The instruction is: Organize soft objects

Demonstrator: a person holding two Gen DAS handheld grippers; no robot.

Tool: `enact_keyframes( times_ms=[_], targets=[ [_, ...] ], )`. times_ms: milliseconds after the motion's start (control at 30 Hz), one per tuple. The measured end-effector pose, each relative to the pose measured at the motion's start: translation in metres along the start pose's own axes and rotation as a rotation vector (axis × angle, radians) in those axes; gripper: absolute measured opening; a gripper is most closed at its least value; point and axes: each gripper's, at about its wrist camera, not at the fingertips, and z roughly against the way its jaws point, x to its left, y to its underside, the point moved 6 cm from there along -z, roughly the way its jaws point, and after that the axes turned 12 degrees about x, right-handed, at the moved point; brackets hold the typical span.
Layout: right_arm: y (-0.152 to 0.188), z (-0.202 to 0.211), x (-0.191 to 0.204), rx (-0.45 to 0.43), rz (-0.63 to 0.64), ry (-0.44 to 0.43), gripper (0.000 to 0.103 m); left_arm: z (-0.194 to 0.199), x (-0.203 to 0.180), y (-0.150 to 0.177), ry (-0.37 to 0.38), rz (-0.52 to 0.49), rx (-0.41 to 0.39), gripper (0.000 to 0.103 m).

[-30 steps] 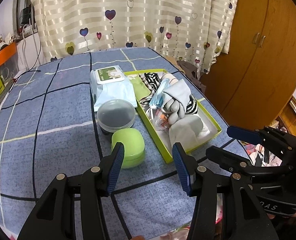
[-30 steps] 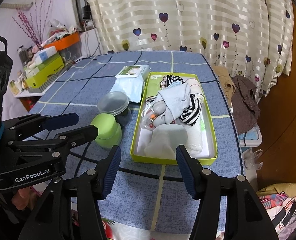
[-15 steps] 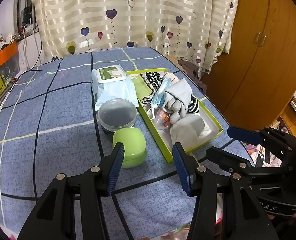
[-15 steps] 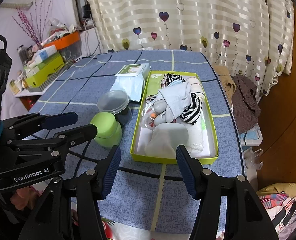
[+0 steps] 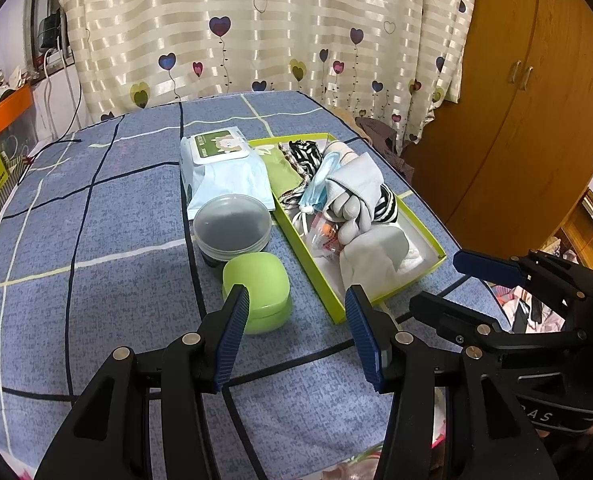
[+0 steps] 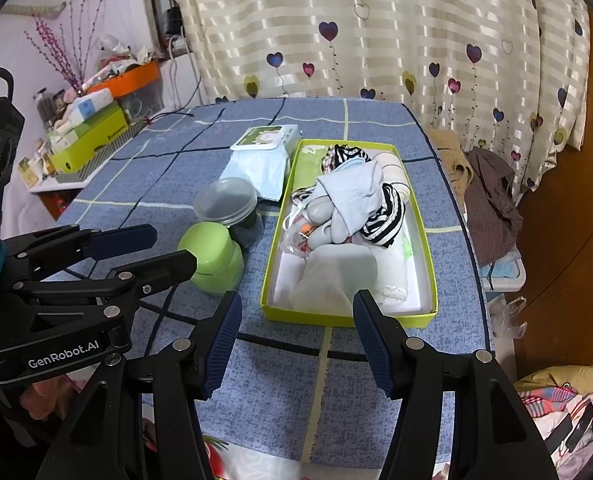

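A lime-green box (image 5: 336,304) (image 6: 346,318) lies on the blue checked table, filled with soft things: a pale blue sock (image 5: 362,184) (image 6: 356,198), a black-and-white striped sock (image 5: 388,208) (image 6: 384,220), grey socks (image 5: 380,252) (image 6: 336,268) and a blue face mask (image 5: 316,192). My left gripper (image 5: 296,332) (image 6: 144,248) hovers open and empty above the table's near edge, just short of the box. My right gripper (image 6: 296,340) (image 5: 448,280) is open and empty too, in front of the box's near end.
A green lidded case (image 5: 256,284) (image 6: 212,256) sits left of the box, with a clear round tub (image 5: 232,228) (image 6: 228,202) and a wet-wipes pack (image 5: 224,168) (image 6: 260,156) behind it. Heart-print curtains hang at the back. A wooden wardrobe (image 5: 536,100) stands right; clothes (image 6: 492,196) lie beside the table.
Both grippers stay open and empty. The views have shifted only slightly; nothing on the table has moved.
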Motion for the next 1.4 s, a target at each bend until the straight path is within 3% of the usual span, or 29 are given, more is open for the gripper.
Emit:
enact_keyframes(
  times_ms=[1400],
  targets=[
    [-0.0008,-0.0002,0.0003,0.002,0.0,0.002,0.059,-0.006,-0.0028,0.0011,0.0,-0.021,0.015,0.051]
  ],
)
